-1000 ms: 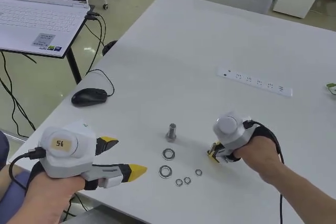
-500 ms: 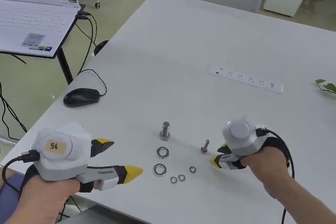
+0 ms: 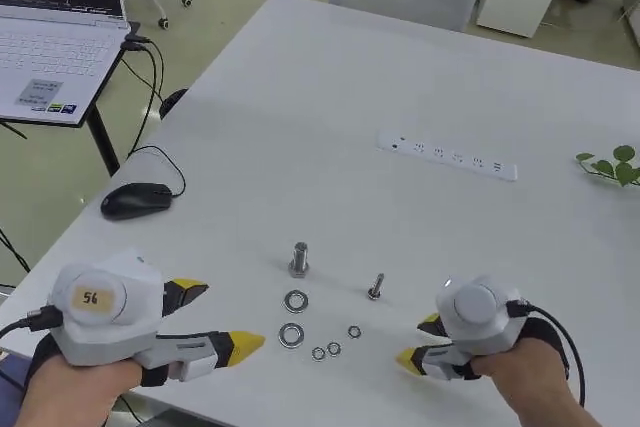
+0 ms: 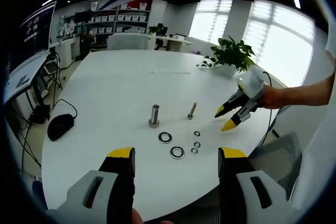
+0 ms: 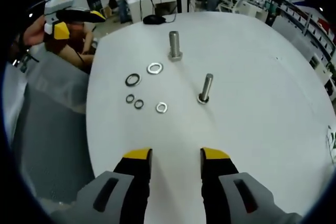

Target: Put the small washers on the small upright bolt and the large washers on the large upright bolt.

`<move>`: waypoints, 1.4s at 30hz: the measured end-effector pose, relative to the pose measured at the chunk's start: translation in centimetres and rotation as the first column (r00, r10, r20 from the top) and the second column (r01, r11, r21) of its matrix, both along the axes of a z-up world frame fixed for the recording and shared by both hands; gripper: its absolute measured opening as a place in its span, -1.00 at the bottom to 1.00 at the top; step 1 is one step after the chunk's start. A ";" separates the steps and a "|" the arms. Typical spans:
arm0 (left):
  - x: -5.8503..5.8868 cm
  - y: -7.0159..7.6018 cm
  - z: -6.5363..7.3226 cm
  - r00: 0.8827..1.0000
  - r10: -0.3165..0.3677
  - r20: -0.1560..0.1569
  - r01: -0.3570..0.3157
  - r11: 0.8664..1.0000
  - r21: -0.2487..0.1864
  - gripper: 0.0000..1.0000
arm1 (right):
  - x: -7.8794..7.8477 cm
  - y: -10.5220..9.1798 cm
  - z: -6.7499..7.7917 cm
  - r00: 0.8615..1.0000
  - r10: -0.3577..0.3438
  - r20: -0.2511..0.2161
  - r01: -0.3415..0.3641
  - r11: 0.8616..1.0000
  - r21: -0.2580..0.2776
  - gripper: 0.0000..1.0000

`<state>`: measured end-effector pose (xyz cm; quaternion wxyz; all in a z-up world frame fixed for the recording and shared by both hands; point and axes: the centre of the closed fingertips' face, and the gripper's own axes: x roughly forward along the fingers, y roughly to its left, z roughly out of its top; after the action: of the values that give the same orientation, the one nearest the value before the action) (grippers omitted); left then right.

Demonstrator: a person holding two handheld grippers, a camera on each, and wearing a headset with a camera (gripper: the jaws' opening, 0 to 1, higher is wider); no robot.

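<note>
The large bolt (image 3: 299,259) stands upright on the white table, and the small bolt (image 3: 376,287) stands upright to its right. Two large washers (image 3: 295,301) (image 3: 291,334) lie flat in front of the large bolt. Three small washers (image 3: 334,349) lie beside them, nearer the table's front edge. My left gripper (image 3: 222,315) hovers open, left of the washers, with nothing between its jaws. My right gripper (image 3: 418,342) is open and empty, right of the washers and short of the small bolt (image 5: 205,88). The left gripper view has both bolts (image 4: 154,115) (image 4: 192,110) ahead of its jaws.
A white power strip (image 3: 447,157) lies farther back on the table. At the left edge, a black mouse (image 3: 136,200) rests with its cable. A laptop (image 3: 50,47) sits on a stand off the table's left side. Plant leaves (image 3: 608,165) reach in at the right edge.
My right gripper has drawn back toward the table's front edge, away from the small bolt, which now stands free. The left gripper has stayed put. The head camera has shifted.
</note>
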<state>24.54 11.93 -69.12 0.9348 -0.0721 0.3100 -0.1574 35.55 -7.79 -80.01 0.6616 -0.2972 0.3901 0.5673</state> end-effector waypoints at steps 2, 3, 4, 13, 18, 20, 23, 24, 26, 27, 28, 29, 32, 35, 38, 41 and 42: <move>0.0 -0.2 0.0 1.000 -0.003 0.000 0.003 1.000 -0.003 0.27 | -0.6 -0.1 -0.2 1.000 -0.002 -0.009 0.002 1.000 0.006 -0.21; 0.0 -0.2 0.0 1.000 -0.005 0.000 0.005 1.000 -0.002 0.27 | -0.8 -0.1 -0.3 1.000 -0.005 -0.012 0.005 1.000 0.007 -0.21; 0.1 -0.3 0.0 1.000 -0.008 -0.001 0.008 1.000 -0.002 0.27 | -1.3 0.0 -0.4 1.000 -0.007 -0.017 0.007 1.000 0.015 -0.21; 0.1 -0.4 0.0 1.000 -0.016 -0.003 0.016 1.000 0.004 0.27 | -3.4 0.9 -1.5 0.999 0.035 -0.041 -0.035 0.999 0.011 -0.22; 0.1 -0.2 0.0 1.000 -0.011 -0.002 0.011 1.000 0.005 0.27 | -3.6 1.9 -1.8 0.998 0.055 -0.042 -0.055 0.998 0.010 -0.26; -0.1 -0.1 0.0 1.000 -0.007 -0.003 0.007 1.000 0.006 0.26 | -3.6 2.4 -1.9 0.997 0.064 -0.045 -0.063 0.998 0.013 -0.28; -0.1 0.0 0.0 1.000 -0.002 -0.003 0.002 1.000 0.007 0.26 | -3.3 3.3 -1.9 0.997 0.076 -0.031 -0.076 0.997 0.013 -0.32; -0.1 0.0 0.0 1.000 -0.001 -0.003 0.001 1.000 0.007 0.26 | -3.2 3.6 -1.9 0.996 0.080 -0.031 -0.080 0.997 0.015 -0.33; -0.2 0.1 0.0 1.000 -0.001 -0.003 0.001 1.000 0.010 0.26 | -2.9 4.2 -2.0 0.996 0.088 -0.025 -0.087 0.996 0.016 -0.35; -0.2 0.1 0.0 1.000 -0.001 -0.004 0.001 1.000 0.013 0.26 | -2.8 4.5 -2.0 0.995 0.095 -0.020 -0.095 0.995 0.017 -0.37; -0.3 0.2 0.0 1.000 -0.001 -0.005 0.001 1.000 0.014 0.25 | -2.6 5.0 -2.0 0.994 0.107 -0.013 -0.107 0.994 0.016 -0.39; -0.3 0.2 0.0 1.000 -0.001 -0.005 0.001 1.000 0.014 0.25 | -2.6 5.1 -2.0 0.994 0.110 -0.010 -0.110 0.994 0.015 -0.41; -0.3 0.3 0.0 1.000 0.001 -0.005 -0.001 1.000 0.016 0.25 | -2.1 6.1 -2.0 0.991 0.134 0.011 -0.134 0.991 0.000 -0.44; -0.4 0.5 0.0 1.000 0.004 -0.005 -0.004 1.000 0.017 0.25 | -1.6 6.8 -2.2 0.989 0.150 0.015 -0.150 0.989 -0.010 -0.45; -0.4 0.6 0.0 1.000 0.007 -0.004 -0.007 1.000 0.019 0.25 | -1.2 7.2 -2.3 0.985 0.169 0.032 -0.168 0.985 -0.029 -0.48; -0.5 0.7 0.1 1.000 0.010 -0.004 -0.010 1.000 0.021 0.24 | -0.8 7.5 -2.3 0.982 0.186 0.040 -0.185 0.982 -0.037 -0.51; -0.5 0.7 0.1 1.000 0.012 -0.005 -0.012 1.000 0.022 0.24 | -0.7 7.6 -2.3 0.981 0.190 0.040 -0.189 0.981 -0.035 -0.52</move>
<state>24.03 12.68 -69.05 0.9357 -0.0641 0.3138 -0.1481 34.83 -0.18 -82.33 0.6082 -0.3553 0.3542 0.6151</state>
